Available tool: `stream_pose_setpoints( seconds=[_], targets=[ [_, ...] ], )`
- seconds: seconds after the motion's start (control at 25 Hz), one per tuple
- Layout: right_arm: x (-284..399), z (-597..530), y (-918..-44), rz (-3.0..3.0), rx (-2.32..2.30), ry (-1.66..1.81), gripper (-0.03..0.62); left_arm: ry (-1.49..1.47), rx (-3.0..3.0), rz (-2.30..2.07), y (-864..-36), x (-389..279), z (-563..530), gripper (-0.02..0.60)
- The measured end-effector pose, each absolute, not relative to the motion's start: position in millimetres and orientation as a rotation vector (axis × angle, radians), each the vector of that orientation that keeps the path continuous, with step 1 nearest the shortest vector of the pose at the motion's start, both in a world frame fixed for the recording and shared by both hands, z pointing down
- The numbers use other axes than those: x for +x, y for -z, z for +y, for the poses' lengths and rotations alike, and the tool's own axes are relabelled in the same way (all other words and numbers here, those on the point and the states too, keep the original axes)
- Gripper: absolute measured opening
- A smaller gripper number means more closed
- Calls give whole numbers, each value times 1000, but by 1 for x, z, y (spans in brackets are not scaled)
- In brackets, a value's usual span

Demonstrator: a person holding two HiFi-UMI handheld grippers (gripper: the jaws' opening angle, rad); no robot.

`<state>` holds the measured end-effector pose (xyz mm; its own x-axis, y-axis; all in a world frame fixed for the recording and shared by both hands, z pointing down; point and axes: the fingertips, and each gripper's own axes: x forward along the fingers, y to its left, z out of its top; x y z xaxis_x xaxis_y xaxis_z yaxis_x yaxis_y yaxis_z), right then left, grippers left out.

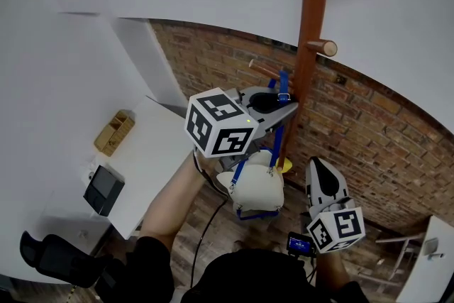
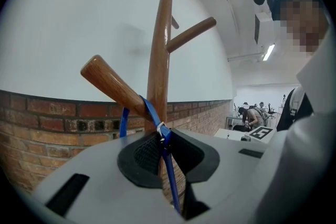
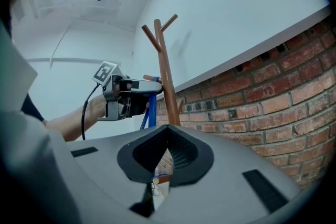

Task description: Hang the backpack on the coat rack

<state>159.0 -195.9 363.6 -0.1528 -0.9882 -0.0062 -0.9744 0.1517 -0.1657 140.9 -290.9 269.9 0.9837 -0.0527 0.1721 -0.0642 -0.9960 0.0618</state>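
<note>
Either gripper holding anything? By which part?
Left gripper is shut on the blue strap of the backpack, near its buckle; the strap loops over a rack peg. Right gripper holds nothing.

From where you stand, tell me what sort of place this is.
Likely an office or lab workroom: a white desk near a black chair, a wooden coat rack by a brick wall, and people at more desks beyond.

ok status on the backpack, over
Left tool shut on blue strap, strap looped over rack peg. Backpack hanging below. Right tool shut, empty, low. Nothing in the way.
</note>
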Motion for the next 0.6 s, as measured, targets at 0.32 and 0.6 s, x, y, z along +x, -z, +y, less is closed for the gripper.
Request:
stream_pose_setpoints(
  seconds=[0.32, 0.6],
  targets=[
    [160, -193, -365, 2303, -1958, 189, 12, -250, 3053, -193, -272, 137, -294, 44],
    [162, -187, -367, 2302, -1962, 189, 12, -264, 3037, -313, -275, 137, -297, 44]
  ],
)
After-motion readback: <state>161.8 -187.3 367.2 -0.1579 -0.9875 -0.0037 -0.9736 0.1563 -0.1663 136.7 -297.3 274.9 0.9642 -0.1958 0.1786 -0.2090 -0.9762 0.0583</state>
